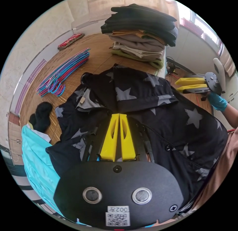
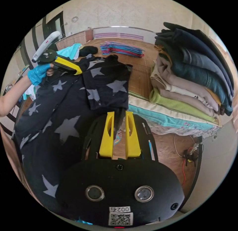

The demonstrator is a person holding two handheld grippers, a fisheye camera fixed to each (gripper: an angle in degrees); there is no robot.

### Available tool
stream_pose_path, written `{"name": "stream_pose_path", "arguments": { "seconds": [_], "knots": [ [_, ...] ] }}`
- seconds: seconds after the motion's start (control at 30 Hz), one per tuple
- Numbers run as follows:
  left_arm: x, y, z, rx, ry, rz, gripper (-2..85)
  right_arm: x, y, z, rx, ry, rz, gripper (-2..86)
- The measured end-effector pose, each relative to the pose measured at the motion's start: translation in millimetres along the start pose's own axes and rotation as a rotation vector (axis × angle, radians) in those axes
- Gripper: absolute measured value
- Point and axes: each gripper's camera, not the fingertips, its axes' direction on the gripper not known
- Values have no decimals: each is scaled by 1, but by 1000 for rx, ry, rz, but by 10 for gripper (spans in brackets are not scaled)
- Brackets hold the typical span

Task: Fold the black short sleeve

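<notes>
Closed left tool (image 1: 119, 114), yellow jaws together, tips on the black star-print short sleeve (image 1: 138, 111) spread over the worktop (image 1: 99, 54). Ahead and left of it, coloured hangers (image 1: 62, 73); straight ahead, a stack of folded clothes (image 1: 141, 34). Right tool (image 2: 120, 113) clamped on a dark fabric edge of the shirt, stack to its right.

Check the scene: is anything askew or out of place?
The star-print black shirt lies rumpled, partly folded, one edge hanging off the bed by the right gripper. A black sock bundle sits loose beside it. The folded stack looks tidy.
</notes>
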Motion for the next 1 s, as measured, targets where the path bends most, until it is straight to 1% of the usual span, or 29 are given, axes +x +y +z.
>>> {"name": "stream_pose_path", "arguments": {
  "seconds": [0.13,0.2,0.27,0.37,0.47,0.73,1.0],
  "knots": [
    [8,20,4,-11,7,-9,-10,-4,3,8,29,6,-21,74],
    [12,35,5,-11,23,-25,-10,-6,4,10,30,-4,-26,61],
    [16,47,6,-8,34,-42,-10,-9,7,10,28,-16,-23,23],
    [24,68,6,-9,39,-71,-10,-10,16,6,48,-39,1,3],
    [38,93,1,-1,21,-113,-9,-12,28,8,17,-7,25,-5],
    [79,179,-51,73,-51,-222,-9,-36,45,-27,54,-5,8,-5],
    [138,309,-107,63,-107,-326,-9,-95,60,-91,137,-112,-103,32]
  ]
}}
